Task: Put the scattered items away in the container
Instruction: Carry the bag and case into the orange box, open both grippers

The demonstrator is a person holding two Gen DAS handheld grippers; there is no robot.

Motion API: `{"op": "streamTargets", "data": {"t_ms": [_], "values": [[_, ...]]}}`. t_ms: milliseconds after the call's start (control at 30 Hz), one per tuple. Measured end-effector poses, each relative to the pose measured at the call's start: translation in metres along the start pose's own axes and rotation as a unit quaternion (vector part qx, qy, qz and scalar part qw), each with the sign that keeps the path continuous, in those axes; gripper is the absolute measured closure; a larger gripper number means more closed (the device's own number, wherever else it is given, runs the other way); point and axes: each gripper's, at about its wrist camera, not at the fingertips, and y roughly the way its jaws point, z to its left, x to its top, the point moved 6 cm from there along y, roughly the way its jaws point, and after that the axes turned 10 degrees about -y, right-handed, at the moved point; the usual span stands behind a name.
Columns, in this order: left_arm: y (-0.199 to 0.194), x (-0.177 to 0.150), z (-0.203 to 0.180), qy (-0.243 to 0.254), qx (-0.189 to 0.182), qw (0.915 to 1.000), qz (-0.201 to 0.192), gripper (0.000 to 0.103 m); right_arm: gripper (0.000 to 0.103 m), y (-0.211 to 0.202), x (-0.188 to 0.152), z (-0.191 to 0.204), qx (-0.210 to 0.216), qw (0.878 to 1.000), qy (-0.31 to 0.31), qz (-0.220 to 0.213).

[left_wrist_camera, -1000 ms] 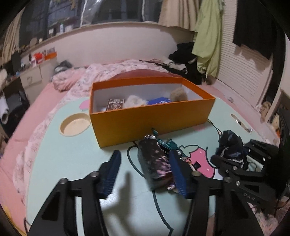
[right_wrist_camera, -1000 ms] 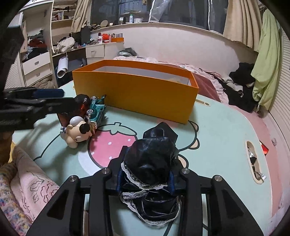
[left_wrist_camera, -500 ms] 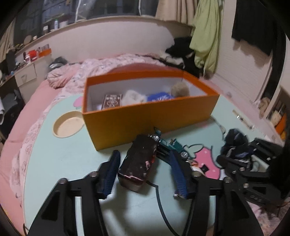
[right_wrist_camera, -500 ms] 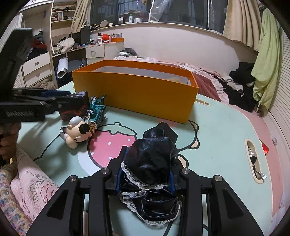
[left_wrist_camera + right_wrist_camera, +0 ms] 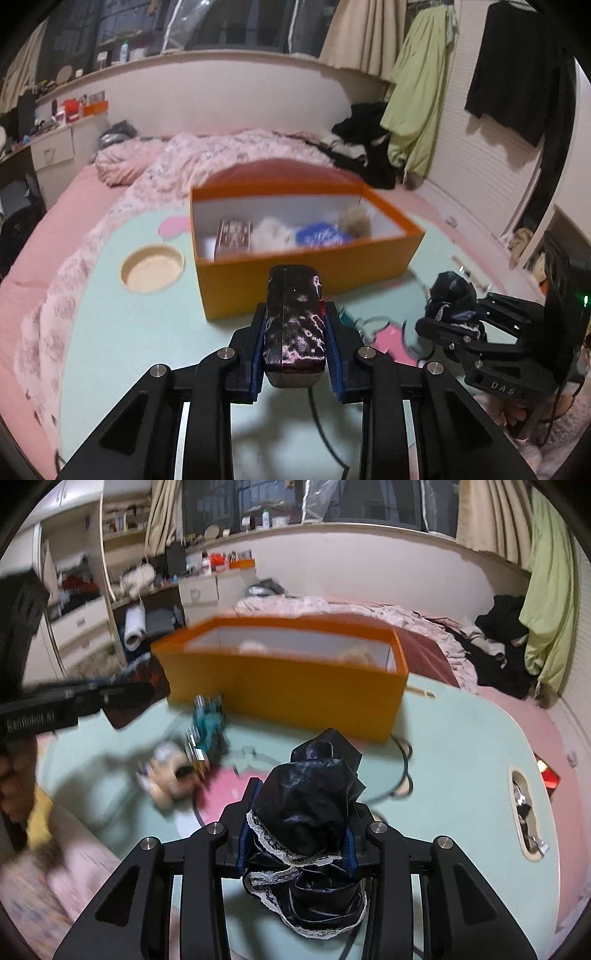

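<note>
My left gripper [image 5: 294, 339] is shut on a dark maroon patterned pouch [image 5: 294, 325] and holds it above the table, in front of the orange box [image 5: 295, 262]. The box holds a card pack [image 5: 233, 240], a white fluffy item [image 5: 271, 234], a blue packet [image 5: 321, 236] and a tan pompom [image 5: 354, 221]. My right gripper [image 5: 297, 829] is shut on a black lace-trimmed cloth [image 5: 306, 812], lifted off the table. A teal toy car [image 5: 208, 727] and a mouse figurine [image 5: 166, 775] lie on the table left of it. The orange box [image 5: 295, 686] stands beyond.
The round mint table [image 5: 110, 332] has a cup recess [image 5: 152, 268] at left and a slot recess [image 5: 526, 812] at right. A bed with pink bedding [image 5: 221, 155] lies behind. The right gripper [image 5: 454, 321] shows in the left view; drawers [image 5: 81, 627] stand far left.
My left gripper closed on the maroon pouch and lifted it off the table toward the box. My right gripper rose with the black cloth still gripped.
</note>
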Motion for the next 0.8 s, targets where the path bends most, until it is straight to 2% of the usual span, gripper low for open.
{"op": "streamTargets", "data": {"t_ms": [100,233,367,533,567,633,700,733,767,800], "values": [[0.000,0.024,-0.005,0.002,-0.006,0.9999,-0.013,0.077,0.065,-0.007,0.028,-0.004,0.013,0.999,0.015,-0.026],[0.017,0.055,-0.006,-0.005,-0.003,0.9999,-0.014,0.077,0.065,0.001,0.073,-0.016,0.006,0.999,0.024,-0.047],[0.047,0.079,0.003,-0.010,0.028,0.9995,-0.004,0.077,0.065,0.029,0.106,-0.033,0.001,0.998,0.051,-0.037],[0.076,0.085,0.016,-0.013,0.064,0.9978,0.011,0.076,0.062,0.066,0.113,-0.047,-0.019,0.998,0.061,-0.012],[0.077,0.085,0.017,-0.015,0.065,0.9978,0.007,0.073,0.058,0.071,0.113,-0.051,-0.026,0.997,0.066,-0.008],[0.072,0.083,0.016,-0.012,0.070,0.9975,-0.005,0.059,0.049,0.076,0.111,-0.056,-0.039,0.996,0.079,-0.005],[0.062,0.081,0.014,0.000,0.079,0.9966,-0.026,0.036,0.035,0.071,0.107,-0.061,-0.054,0.994,0.094,-0.015],[0.054,0.080,0.012,0.007,0.082,0.9959,-0.038,0.031,0.028,0.067,0.105,-0.061,-0.062,0.993,0.098,-0.023],[0.048,0.079,0.011,0.013,0.083,0.9953,-0.047,0.026,0.026,0.062,0.104,-0.061,-0.068,0.992,0.097,-0.030],[0.042,0.077,0.010,0.017,0.084,0.9949,-0.053,0.025,0.026,0.057,0.103,-0.061,-0.073,0.992,0.093,-0.036]]}}
